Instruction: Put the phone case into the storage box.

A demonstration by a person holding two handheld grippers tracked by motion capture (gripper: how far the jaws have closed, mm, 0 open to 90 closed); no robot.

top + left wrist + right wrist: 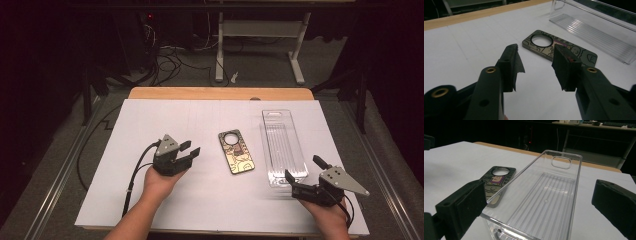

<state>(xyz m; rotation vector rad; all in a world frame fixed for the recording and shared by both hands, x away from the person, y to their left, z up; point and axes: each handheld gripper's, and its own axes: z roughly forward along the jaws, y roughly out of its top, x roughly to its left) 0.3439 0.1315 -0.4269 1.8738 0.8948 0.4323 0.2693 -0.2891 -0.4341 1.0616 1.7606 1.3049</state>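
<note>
L gripper (188, 152) seen held low over the white sheet (210, 200), jaws part-spread w/ nothing between them; pads not in contact w/ anything. Phone case (236, 151) (patterned back, round camera cutout) lies flat on the sheet just ahead of the L fingertips, apart from them; in the L gripper view the case (579, 53) is partly covered by the right-hand pad (562, 67), its cutout visible between the two pads. R gripper (304, 176) seen w/ jaws spread wide, set at either side of the near end of the clear plastic tray (283, 145); contact w/ tray wall can't be told. In the R gripper view the tray (544, 195) runs away from the fingers betw. both pads, ribbed floor up, hang-slot at far end; phone case (496, 181) lies just beside the tray's long wall, past the left-hand pad (466, 205). Wooden table edge (220, 93) noted beyond the sheet, far from both sets of fingers.
</note>
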